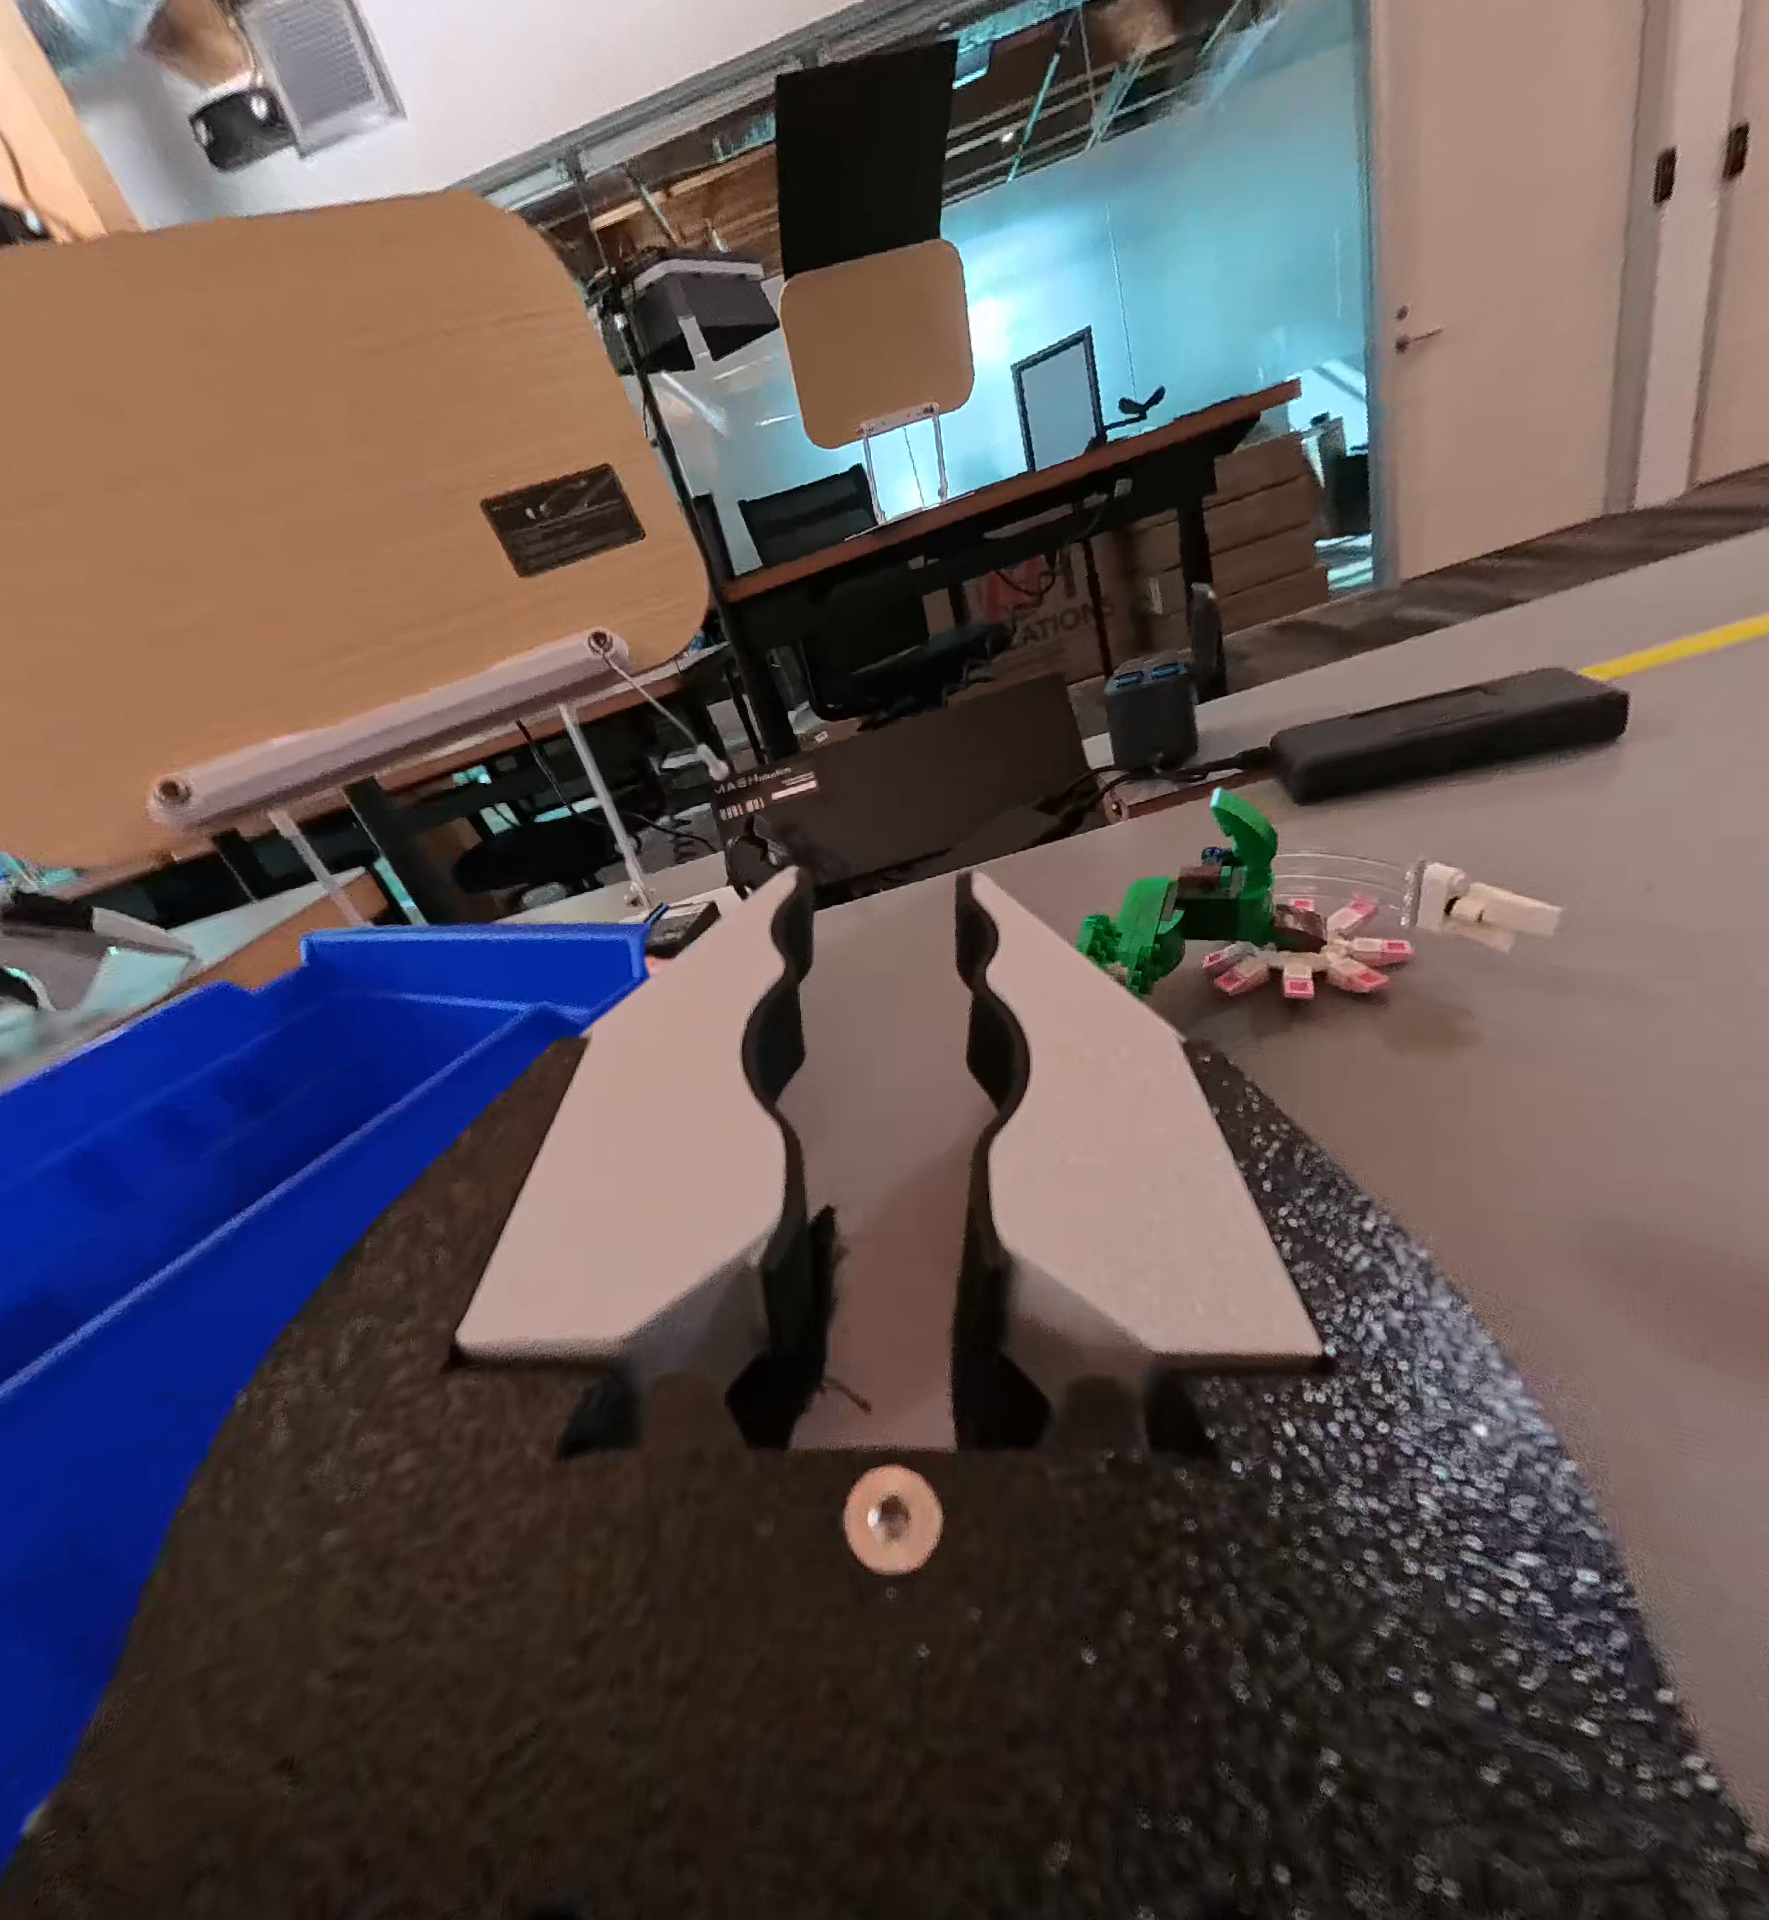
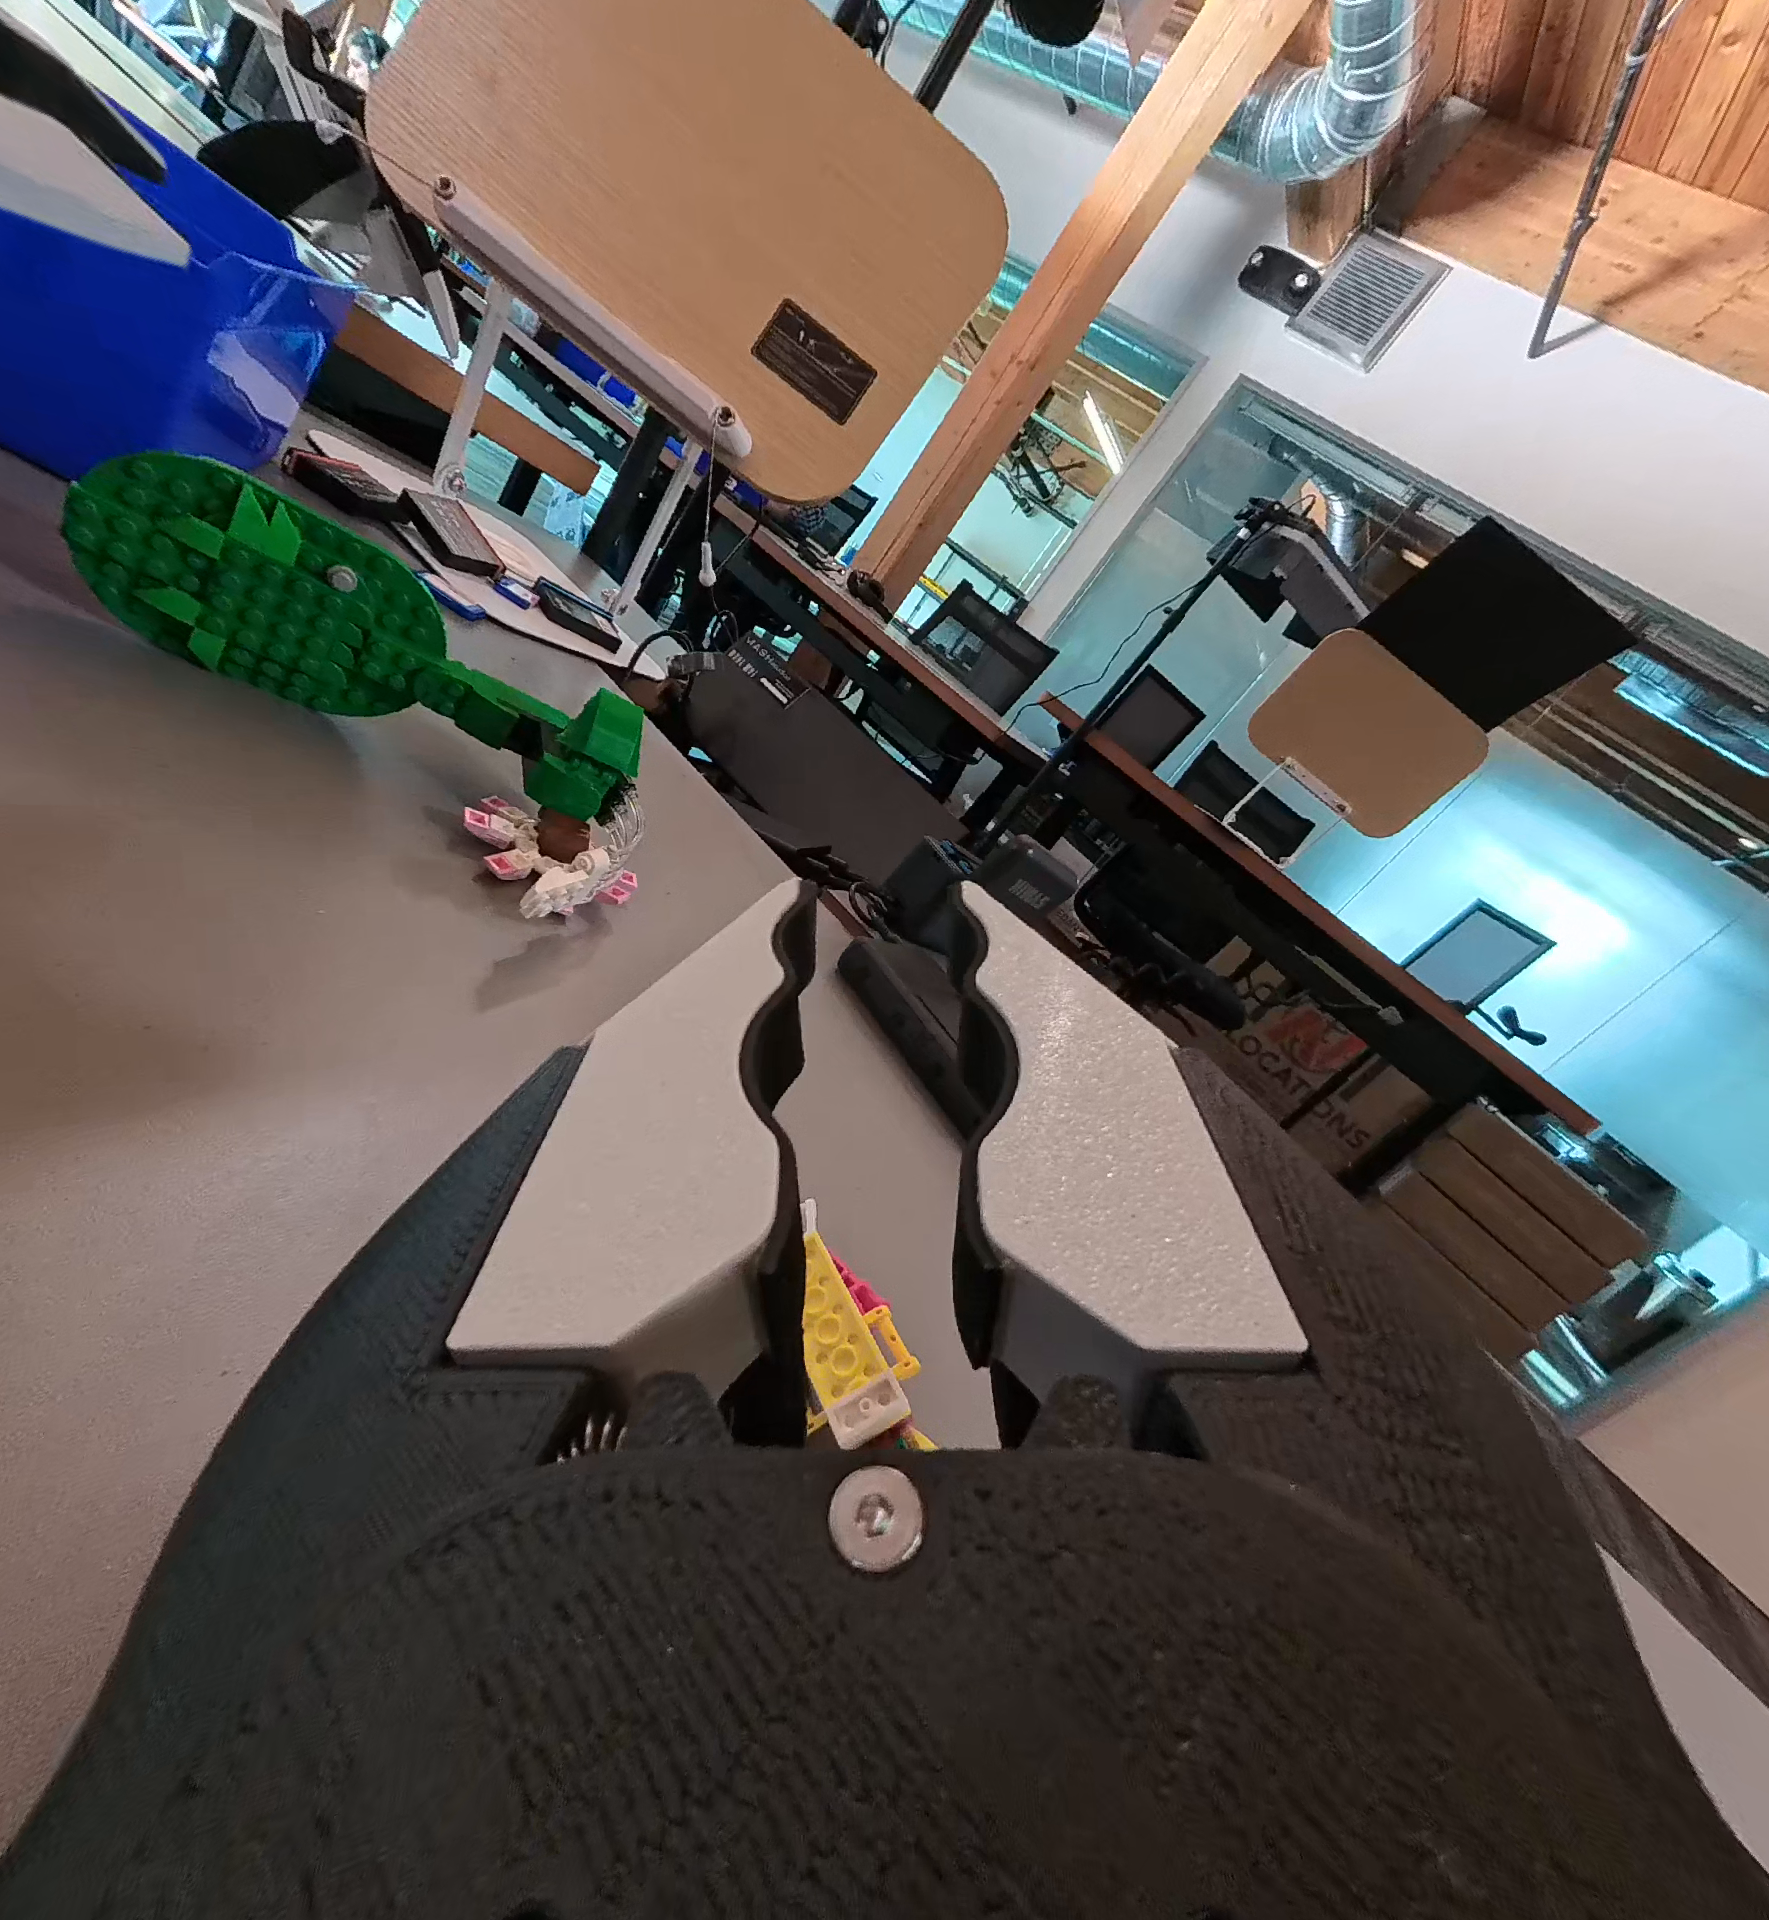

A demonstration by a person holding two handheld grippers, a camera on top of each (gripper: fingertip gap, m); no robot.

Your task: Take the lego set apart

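Observation:
The lego set lies on the grey table (image 2: 184, 1039). In the right wrist view it is a green studded leaf plate (image 2: 246, 592) on a green stem (image 2: 589, 753), ending in a pink and white flower (image 2: 558, 862). In the left wrist view the green stem (image 1: 1202, 894), pink petals (image 1: 1306, 961) and a clear and white piece (image 1: 1462, 904) lie ahead to the right. My left gripper (image 1: 885, 904) is open and empty. My right gripper (image 2: 885, 914) is open. A small yellow, pink and white lego piece (image 2: 854, 1340) shows in the gap near the finger bases; I cannot tell whether it touches them.
A blue bin (image 1: 184, 1122) stands close on the left of my left gripper and also shows in the right wrist view (image 2: 111, 322). A black slab-shaped device (image 1: 1451, 732) and a small grey box (image 1: 1150, 712) lie at the table's far edge. Desks and chairs stand beyond. The left gripper's tips are roughly 25 cm from the right gripper's. My left gripper's tips are some 15 cm from the green stem (image 1: 1202, 894). The right camera catches it too, in the right wrist view (image 2: 548, 730).

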